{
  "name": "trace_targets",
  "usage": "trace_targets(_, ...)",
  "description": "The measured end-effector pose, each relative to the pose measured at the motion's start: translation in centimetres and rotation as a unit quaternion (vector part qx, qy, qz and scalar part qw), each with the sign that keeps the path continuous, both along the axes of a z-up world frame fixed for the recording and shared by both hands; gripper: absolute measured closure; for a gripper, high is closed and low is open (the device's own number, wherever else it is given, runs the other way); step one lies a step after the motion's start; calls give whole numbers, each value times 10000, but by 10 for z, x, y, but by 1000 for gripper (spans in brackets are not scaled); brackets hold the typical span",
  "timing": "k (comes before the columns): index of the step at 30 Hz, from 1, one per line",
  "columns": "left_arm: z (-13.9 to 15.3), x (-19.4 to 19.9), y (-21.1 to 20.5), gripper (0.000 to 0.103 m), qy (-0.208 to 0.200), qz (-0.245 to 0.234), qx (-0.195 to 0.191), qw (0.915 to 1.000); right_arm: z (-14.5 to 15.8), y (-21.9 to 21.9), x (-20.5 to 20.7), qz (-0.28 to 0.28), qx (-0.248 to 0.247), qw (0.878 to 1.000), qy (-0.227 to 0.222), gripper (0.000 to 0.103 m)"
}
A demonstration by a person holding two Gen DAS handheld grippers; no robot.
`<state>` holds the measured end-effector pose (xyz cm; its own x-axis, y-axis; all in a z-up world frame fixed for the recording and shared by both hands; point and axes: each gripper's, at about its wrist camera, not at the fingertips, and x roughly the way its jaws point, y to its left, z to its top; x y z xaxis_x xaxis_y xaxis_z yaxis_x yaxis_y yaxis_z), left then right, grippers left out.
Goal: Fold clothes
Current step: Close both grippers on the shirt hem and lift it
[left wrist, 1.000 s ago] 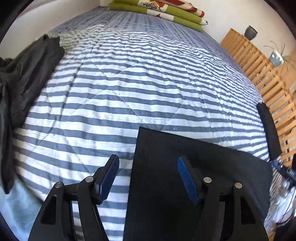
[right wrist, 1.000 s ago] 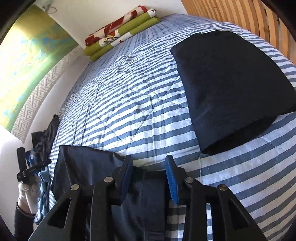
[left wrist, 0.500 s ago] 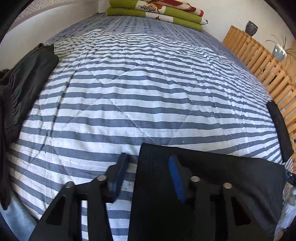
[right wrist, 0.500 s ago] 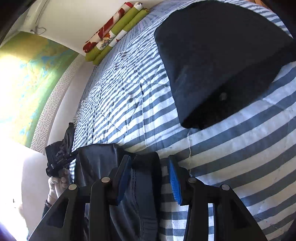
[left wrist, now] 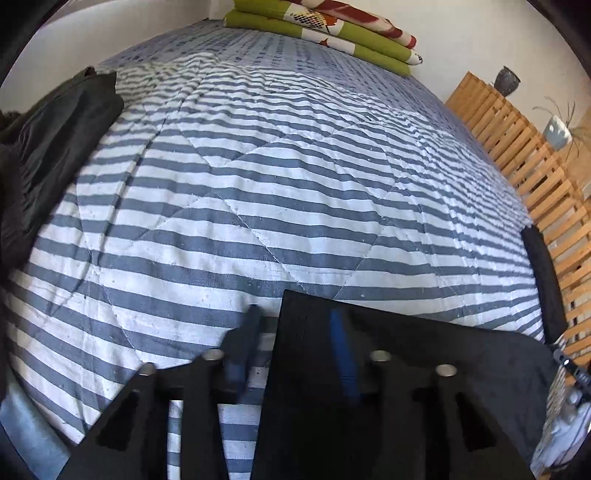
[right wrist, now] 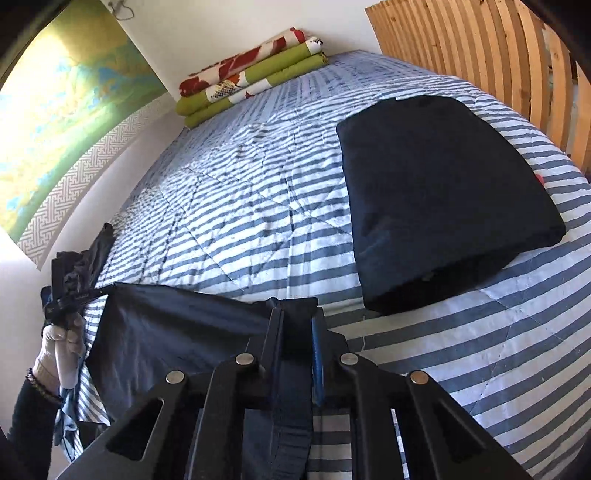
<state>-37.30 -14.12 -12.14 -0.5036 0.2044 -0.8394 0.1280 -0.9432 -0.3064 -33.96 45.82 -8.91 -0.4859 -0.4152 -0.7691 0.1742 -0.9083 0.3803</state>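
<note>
A dark navy garment [left wrist: 424, 350] is spread over the near edge of the striped bedspread [left wrist: 258, 184]. My left gripper [left wrist: 291, 343] straddles the garment's left edge. Its fingers are blurred and partly closed, with a clear gap still between them. In the right wrist view the same garment [right wrist: 177, 325] stretches to the left. My right gripper [right wrist: 297, 332] is shut on its bunched near corner. A gloved hand [right wrist: 62, 343] holds the left gripper at the garment's far corner.
A folded dark garment [right wrist: 443, 192] lies on the bed beside the wooden slatted headboard [right wrist: 480, 55]. A heap of dark clothes [left wrist: 48, 155] sits at the bed's left edge. Folded green and red blankets [left wrist: 325, 29] are stacked at the far end.
The left gripper's fingers have drawn closer together around the garment's edge. The right gripper has closed from open onto the garment's corner and tilted back to a flatter view of the bed.
</note>
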Motion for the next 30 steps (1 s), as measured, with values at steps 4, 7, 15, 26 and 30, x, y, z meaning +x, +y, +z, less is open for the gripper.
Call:
trace_targets(4, -2, -5, 2, 49, 53, 18, -49, 10000, -10, 5, -4, -101, -178, 9998, -80, 95)
trace_targets(7, -2, -8, 17, 56, 116, -183, -440, 9988, -13, 5, -8, -84, -180, 9997, -129, 95)
trace_targets(15, -4, -10, 23, 92, 118, -223, -625, 9977, -12, 18, -10, -42, -674, 9973, -294, 70)
trace_targets(26, 32, 15, 18, 98, 361, -152, -573, 9976, -27, 10, -18, -241, -957, 9945, -341, 88)
trace_targets(30, 79, 58, 13, 98, 673, -231, -538, 9960, 3, 17, -4, -220, -1138, 9932, -98, 91)
